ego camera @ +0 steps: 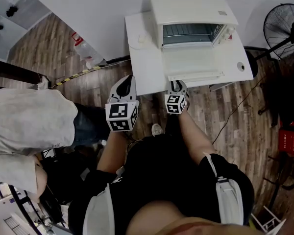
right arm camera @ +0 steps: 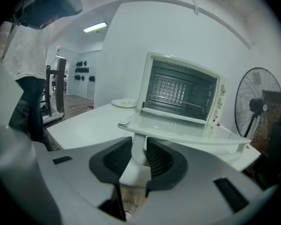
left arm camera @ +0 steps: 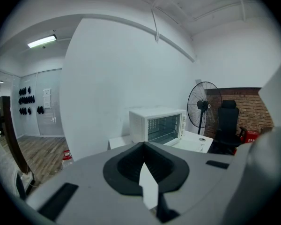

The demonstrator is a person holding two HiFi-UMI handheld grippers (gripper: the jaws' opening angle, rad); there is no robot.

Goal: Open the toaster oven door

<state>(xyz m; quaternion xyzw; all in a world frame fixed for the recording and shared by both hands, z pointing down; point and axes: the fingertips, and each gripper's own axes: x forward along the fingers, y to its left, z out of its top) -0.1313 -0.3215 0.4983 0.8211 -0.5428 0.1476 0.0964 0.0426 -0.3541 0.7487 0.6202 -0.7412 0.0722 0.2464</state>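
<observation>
The white toaster oven (ego camera: 191,9) stands on a white table (ego camera: 142,58). Its door (ego camera: 193,61) hangs fully open and lies flat toward me. My right gripper (ego camera: 178,86) is at the door's front edge, shut on the door handle (ego camera: 196,77). In the right gripper view the oven (right arm camera: 182,90) shows its wire racks, the door (right arm camera: 178,128) juts out level, and the handle's white post (right arm camera: 138,146) sits between the pads of the right gripper (right arm camera: 138,153). My left gripper (ego camera: 125,84) hovers off the table's front left corner, shut and empty (left arm camera: 143,146), pointing at the oven (left arm camera: 157,125).
A standing fan (ego camera: 284,23) and a black chair (left arm camera: 227,121) are right of the table. A white plate (right arm camera: 123,102) lies on the table left of the oven. A person in white (ego camera: 29,121) stands at my left. A red box (ego camera: 290,141) sits on the floor at right.
</observation>
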